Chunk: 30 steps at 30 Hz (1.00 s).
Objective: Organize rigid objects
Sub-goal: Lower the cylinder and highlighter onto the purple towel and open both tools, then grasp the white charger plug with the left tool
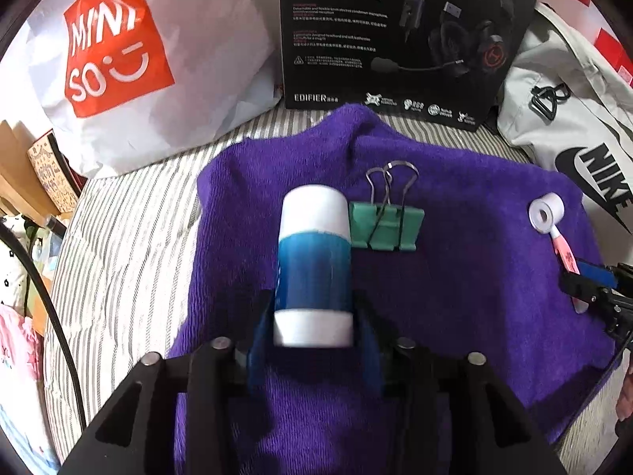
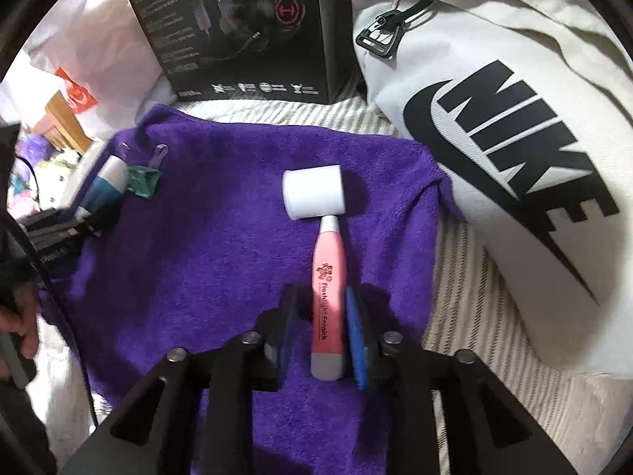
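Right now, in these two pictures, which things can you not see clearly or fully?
- Left wrist view: the bottle base is blurred; whether the left gripper pads press it is unclear.
- Left wrist view: the pink tool handle end is hidden by the right gripper.
- Right wrist view: the green clip is small and blurred.
- Both views: the headset box top is cut off.

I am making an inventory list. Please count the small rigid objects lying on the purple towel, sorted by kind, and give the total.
Blue and white bottle: 1
Green binder clip: 1
Pink tool with white head: 1
Total on the purple towel: 3
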Available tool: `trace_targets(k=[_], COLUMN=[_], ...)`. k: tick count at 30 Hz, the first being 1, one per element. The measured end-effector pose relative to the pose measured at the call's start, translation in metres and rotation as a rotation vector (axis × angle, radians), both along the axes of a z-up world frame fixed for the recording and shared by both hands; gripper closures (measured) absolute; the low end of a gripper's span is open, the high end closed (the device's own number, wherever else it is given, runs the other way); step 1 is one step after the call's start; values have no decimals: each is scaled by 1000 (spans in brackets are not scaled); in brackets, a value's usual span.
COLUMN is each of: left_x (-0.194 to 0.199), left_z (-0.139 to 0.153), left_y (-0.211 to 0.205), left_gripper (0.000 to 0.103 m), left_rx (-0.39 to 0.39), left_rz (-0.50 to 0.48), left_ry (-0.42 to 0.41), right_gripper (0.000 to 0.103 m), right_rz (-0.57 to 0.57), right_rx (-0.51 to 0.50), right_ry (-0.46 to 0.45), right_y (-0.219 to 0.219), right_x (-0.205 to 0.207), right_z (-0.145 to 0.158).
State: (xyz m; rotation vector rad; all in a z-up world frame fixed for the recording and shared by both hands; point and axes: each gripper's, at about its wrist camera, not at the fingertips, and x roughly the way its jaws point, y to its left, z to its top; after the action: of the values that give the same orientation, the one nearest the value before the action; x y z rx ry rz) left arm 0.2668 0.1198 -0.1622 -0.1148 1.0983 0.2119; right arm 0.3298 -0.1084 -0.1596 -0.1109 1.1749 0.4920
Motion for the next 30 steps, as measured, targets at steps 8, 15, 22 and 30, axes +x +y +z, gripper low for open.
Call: trace_targets(k=[8,15,22,30], left_x=[-32,-79,-132,-181], left_z=[9,37,56,47], left_y=[-7,-30,-75,-112], left_gripper=[54,54,54,54], left_rx=[-60,-84,-140,-186], left_rz=[20,-4,-92,-135], left_ry=[6,-59,-82,-43], right_gripper=[54,52,48,40], right_rz=[-6,-30,-114,-188], right_rx=[46,60,73,103], right_ry=[18,-8,-22,-39], right_y=[-11,-32,-71,-113], right_x=[-20,-58,-109,-164], right_z=[17,40,57,68])
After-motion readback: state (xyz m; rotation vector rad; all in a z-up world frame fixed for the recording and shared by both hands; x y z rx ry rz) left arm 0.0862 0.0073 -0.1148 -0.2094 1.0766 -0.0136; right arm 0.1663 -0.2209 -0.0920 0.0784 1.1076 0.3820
